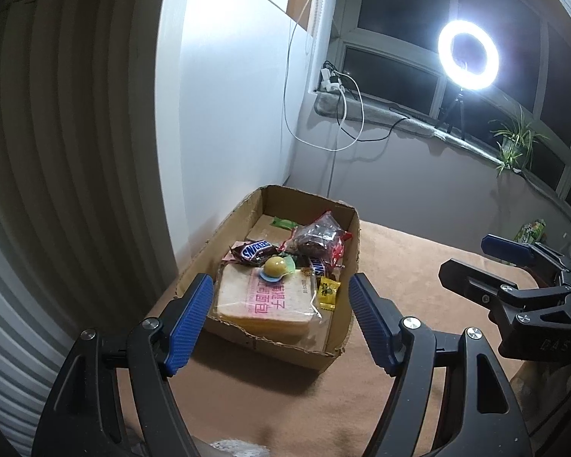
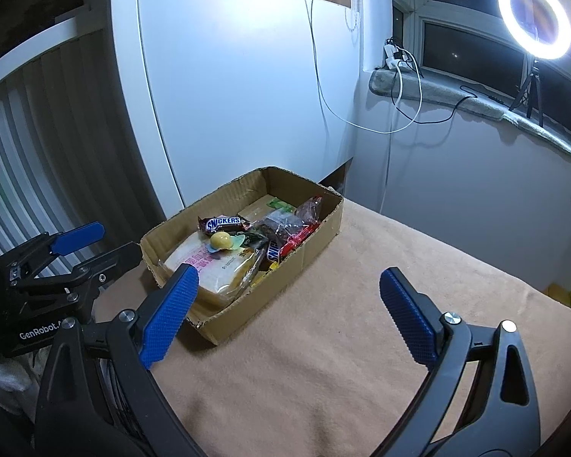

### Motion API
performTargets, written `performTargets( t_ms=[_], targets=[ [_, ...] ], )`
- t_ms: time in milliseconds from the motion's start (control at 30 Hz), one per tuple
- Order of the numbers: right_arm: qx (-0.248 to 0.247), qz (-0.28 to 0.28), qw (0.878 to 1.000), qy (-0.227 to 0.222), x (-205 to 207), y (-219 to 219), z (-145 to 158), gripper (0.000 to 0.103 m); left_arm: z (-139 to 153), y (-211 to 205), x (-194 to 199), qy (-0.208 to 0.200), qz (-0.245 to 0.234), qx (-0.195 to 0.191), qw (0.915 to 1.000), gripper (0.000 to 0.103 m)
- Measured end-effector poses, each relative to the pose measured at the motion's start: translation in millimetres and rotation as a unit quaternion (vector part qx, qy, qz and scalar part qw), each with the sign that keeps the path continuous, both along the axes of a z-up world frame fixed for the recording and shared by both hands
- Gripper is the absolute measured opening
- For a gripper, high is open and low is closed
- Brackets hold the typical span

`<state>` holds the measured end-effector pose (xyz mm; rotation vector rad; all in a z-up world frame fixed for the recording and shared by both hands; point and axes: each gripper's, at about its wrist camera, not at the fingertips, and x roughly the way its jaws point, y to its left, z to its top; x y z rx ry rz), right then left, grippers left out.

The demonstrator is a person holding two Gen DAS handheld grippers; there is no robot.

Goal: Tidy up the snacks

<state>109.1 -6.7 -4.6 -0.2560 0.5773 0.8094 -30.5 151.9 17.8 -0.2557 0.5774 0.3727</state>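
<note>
**Snacks gathered in the box, both grippers empty**

While both tools hover above the tan cloth-covered table point(image 2: 323, 323), the open brown cardboard box point(image 1: 228, 228) sits at its far left, beside a white cabinet point(image 2: 247, 95). Inside lie a clear-wrapped loaf of sliced bread point(image 1: 262, 301), a yellow round candy point(image 1: 276, 266) on top of it, a brown Snickers bar point(image 1: 253, 251), a clear red-trimmed bag of dark snacks point(image 1: 319, 234) and a small yellow sweet point(image 1: 329, 291). Blue-padded, the left gripper point(image 1: 281, 316) stands spread wide with nothing between its fingers. Wider still, the right gripper point(image 2: 289, 312) holds nothing, over bare cloth to the right of the box.
</note>
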Motion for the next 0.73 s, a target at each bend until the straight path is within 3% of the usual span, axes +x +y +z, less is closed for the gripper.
performTargets(
  t_ms=[733],
  targets=[
    [0.0,-0.007,1.0,0.001,1.8,-7.9,-1.6,0.098,-0.8,-0.5,0.8,0.001,0.0,0.006,1.0,0.074]
  ],
)
